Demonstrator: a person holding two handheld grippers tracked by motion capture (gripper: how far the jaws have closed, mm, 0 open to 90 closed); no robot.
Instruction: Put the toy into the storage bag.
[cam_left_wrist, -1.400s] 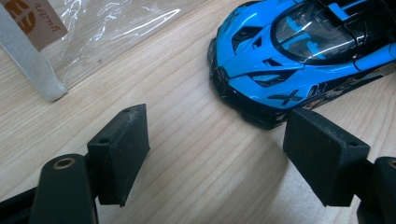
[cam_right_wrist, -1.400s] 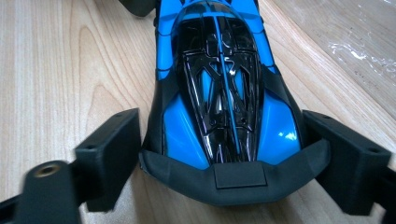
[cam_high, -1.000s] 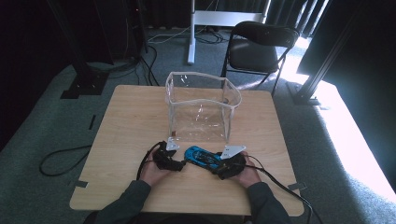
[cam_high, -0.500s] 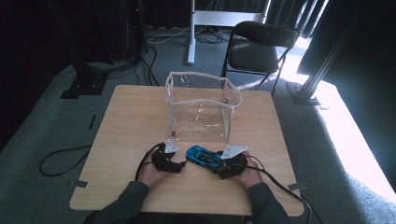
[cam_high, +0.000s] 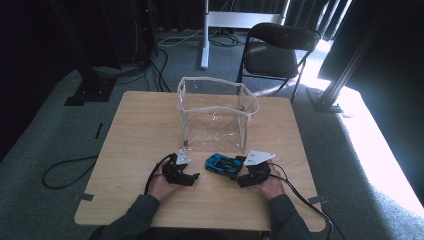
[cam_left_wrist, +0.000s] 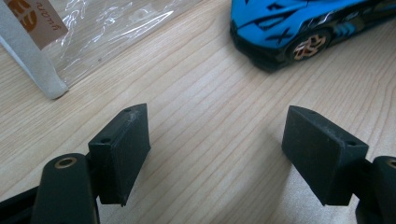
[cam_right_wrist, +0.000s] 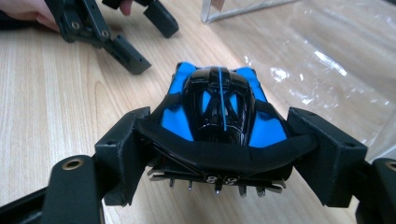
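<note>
Right gripper view: right claw (cam_right_wrist: 219, 158) pinches the car (cam_right_wrist: 219, 116) at its tail on the table (cam_high: 140, 130); left claw (cam_left_wrist: 224, 154) rests spread. Likely next: lift it into the bag (cam_high: 215, 117).

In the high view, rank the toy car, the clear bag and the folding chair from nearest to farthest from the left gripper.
From the left gripper:
1. Blue toy car, just to its right on the table.
2. Clear bag, standing mid-table beyond it.
3. Folding chair, on the floor past the far edge.
</note>
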